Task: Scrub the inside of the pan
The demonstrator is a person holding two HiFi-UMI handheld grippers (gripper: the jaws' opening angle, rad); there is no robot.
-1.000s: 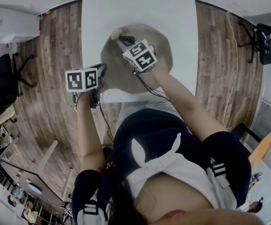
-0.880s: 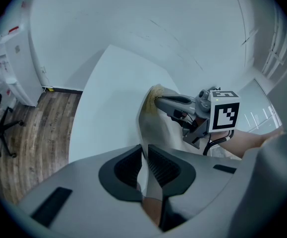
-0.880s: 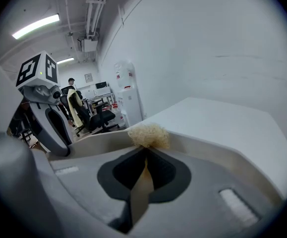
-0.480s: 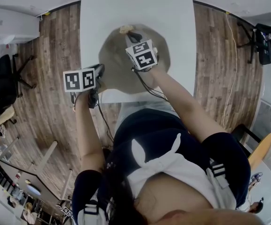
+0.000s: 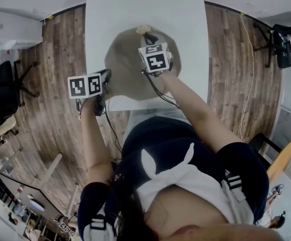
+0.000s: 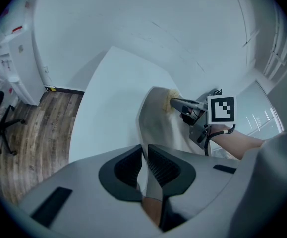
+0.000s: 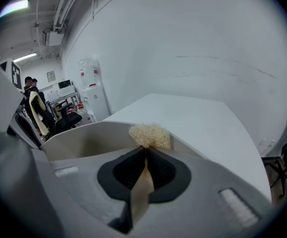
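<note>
A round beige pan (image 5: pixel 127 67) sits on the white table (image 5: pixel 145 6) close to its near edge. My left gripper (image 5: pixel 106 79) is at the pan's left side, shut on the pan's handle (image 6: pixel 153 192), a thin strip pinched between its pads. My right gripper (image 5: pixel 148 35) reaches over the pan and is shut on a pale yellow fibrous scrubber (image 7: pixel 149 134). The scrubber (image 5: pixel 144 30) presses against the pan's far rim (image 7: pixel 84 143). From the left gripper view, the right gripper (image 6: pixel 175 103) and the scrubber (image 6: pixel 172 98) show at the far end of the pan (image 6: pixel 158 125).
The table's near edge (image 5: pixel 135 104) lies just under the pan, with wooden floor on both sides. Office chairs stand at the left (image 5: pixel 4 79) and right (image 5: pixel 286 44). A white cabinet (image 5: pixel 9 29) is at the far left. A cable (image 5: pixel 160 92) hangs from the right gripper.
My right gripper has slid the scrubber to the right along the pan's far rim and turned a little. The left gripper and the pan have stayed put.
</note>
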